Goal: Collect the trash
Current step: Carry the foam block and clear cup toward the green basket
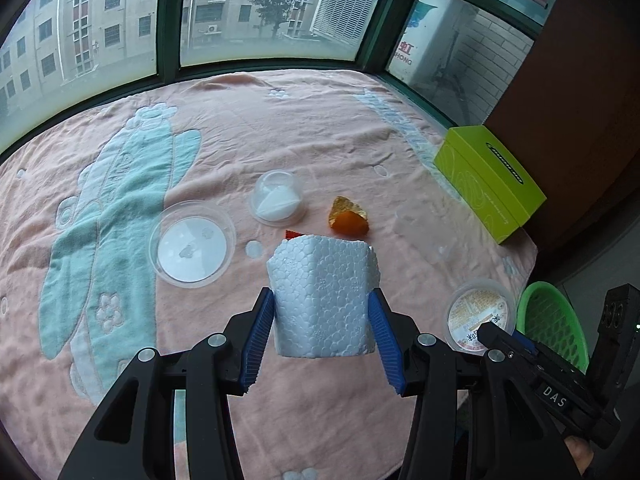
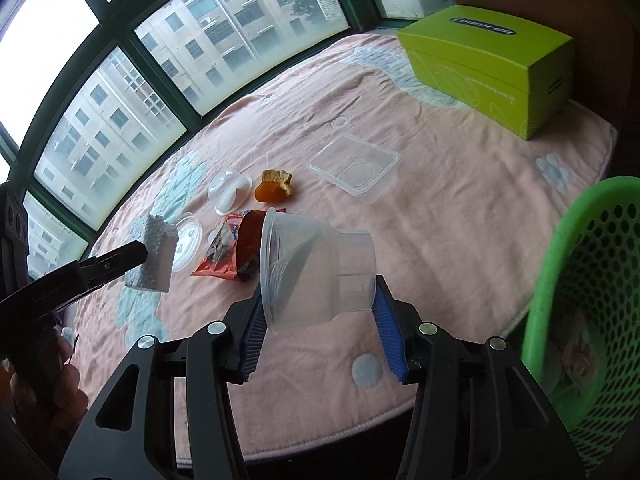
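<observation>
Left wrist view: the left tool [image 1: 322, 320] is clamped on a white foam block [image 1: 323, 296], held clear above the pink-blanketed desk [image 1: 240, 128], its long axis running away from the tool toward 12 o'clock. The green basket [image 1: 552, 328] lies at 3 o'clock, beyond the right tool.

Right wrist view: the right tool [image 2: 320, 312] pinches a clear plastic cup [image 2: 316, 268] by its narrow base; the cup lies sideways, its axis across the jaws, mouth toward 9 o'clock. The green basket [image 2: 592, 304] stands just beside it at 3 o'clock, so the right hand is judged nearer the drop. A snack wrapper [image 2: 236, 252], orange peel [image 2: 274, 190] and clear tray [image 2: 356, 168] remain on the desk.
</observation>
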The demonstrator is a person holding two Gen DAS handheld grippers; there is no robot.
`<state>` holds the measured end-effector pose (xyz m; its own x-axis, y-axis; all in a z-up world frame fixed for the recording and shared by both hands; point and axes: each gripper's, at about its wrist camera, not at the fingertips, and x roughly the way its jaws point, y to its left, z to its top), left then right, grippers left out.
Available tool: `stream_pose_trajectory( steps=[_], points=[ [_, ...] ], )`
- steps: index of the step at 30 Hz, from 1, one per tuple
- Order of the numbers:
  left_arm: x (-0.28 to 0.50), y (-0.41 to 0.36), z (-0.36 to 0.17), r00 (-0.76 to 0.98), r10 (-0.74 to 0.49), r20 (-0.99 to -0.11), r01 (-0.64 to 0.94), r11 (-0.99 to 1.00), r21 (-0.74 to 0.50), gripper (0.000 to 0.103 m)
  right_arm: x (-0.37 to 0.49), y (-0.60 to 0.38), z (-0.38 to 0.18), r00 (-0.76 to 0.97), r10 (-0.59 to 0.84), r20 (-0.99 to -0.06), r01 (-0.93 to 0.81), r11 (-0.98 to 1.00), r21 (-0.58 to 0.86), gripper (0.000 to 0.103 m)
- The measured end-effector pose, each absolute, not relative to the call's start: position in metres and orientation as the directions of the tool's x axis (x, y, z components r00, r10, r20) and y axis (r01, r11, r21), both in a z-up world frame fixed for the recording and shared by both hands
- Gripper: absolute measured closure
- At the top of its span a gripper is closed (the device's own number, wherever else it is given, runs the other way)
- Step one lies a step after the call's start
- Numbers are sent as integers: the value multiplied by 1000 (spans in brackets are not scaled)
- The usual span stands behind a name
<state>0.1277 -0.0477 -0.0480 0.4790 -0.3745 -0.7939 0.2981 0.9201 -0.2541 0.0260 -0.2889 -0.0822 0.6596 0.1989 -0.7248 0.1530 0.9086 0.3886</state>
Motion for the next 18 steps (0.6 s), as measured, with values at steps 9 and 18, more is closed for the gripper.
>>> stream_pose_trajectory(
  steps=[9, 18],
  points=[
    [105, -95, -28, 462, -444, -768, 399, 877, -267, 56, -27, -328, -54, 722, 99, -685, 224, 903, 366, 53],
    [89, -130, -16, 449, -484, -751, 464, 845, -268, 56, -54, -358, -45, 745, 47, -666, 282, 882, 377, 53]
  ],
)
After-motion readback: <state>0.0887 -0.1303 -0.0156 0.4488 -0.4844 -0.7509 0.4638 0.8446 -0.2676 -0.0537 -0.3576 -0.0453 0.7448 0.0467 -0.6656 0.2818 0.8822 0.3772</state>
